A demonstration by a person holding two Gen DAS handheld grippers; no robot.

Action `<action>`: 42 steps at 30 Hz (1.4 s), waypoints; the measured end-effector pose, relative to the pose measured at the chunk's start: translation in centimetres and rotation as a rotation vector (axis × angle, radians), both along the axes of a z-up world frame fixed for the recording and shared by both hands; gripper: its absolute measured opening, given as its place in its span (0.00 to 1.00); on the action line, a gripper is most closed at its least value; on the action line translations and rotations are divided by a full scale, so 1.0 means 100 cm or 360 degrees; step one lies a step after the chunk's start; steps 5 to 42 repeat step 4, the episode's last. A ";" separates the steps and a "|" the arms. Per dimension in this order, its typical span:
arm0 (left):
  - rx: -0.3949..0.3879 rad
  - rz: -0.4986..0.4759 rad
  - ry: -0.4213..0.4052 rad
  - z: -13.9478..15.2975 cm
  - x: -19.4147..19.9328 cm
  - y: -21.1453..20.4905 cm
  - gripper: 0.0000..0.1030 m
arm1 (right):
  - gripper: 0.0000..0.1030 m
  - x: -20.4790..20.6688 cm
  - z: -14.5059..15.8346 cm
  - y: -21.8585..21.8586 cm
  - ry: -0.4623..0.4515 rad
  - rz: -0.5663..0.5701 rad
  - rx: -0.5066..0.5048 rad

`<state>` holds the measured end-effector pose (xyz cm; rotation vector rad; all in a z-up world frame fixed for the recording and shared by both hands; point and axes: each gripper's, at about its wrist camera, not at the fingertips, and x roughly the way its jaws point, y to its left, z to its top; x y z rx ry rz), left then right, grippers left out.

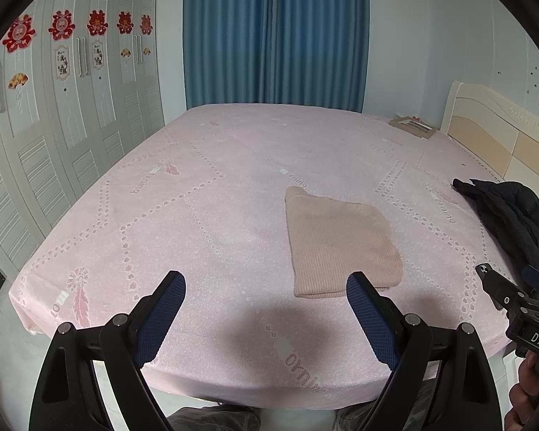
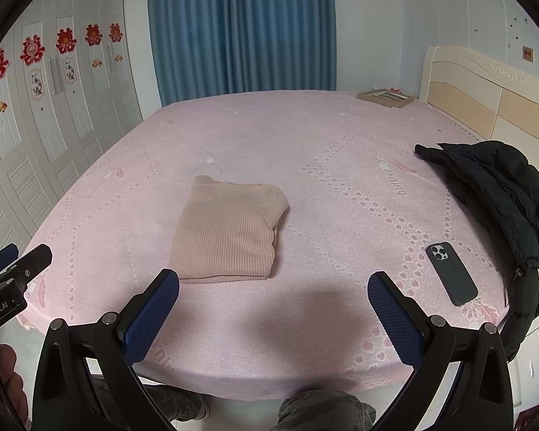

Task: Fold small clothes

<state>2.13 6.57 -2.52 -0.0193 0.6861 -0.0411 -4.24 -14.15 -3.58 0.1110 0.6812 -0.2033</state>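
Sweater [image 2: 230, 230] folded, ahead of both grippers | left gripper [image 1: 266, 282] jaws wide, empty | right gripper [image 2: 273, 280] jaws wide, empty

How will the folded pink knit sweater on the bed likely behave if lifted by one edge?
The folded sweater is ribbed knit, so probably floppy: its layers would likely sag and unfold. It looks soft and light, unlikely to slip from textured pads. Pushed, it may bunch on the bedsheet.
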 end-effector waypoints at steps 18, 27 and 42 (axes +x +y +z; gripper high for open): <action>-0.0001 -0.0003 -0.0016 0.003 0.001 -0.001 0.88 | 1.00 -0.001 0.002 0.000 -0.0005 -0.0001 0.0001; -0.0001 -0.0003 -0.0016 0.003 0.001 -0.001 0.88 | 1.00 -0.001 0.002 0.000 -0.0005 -0.0001 0.0001; -0.0001 -0.0003 -0.0016 0.003 0.001 -0.001 0.88 | 1.00 -0.001 0.002 0.000 -0.0005 -0.0001 0.0001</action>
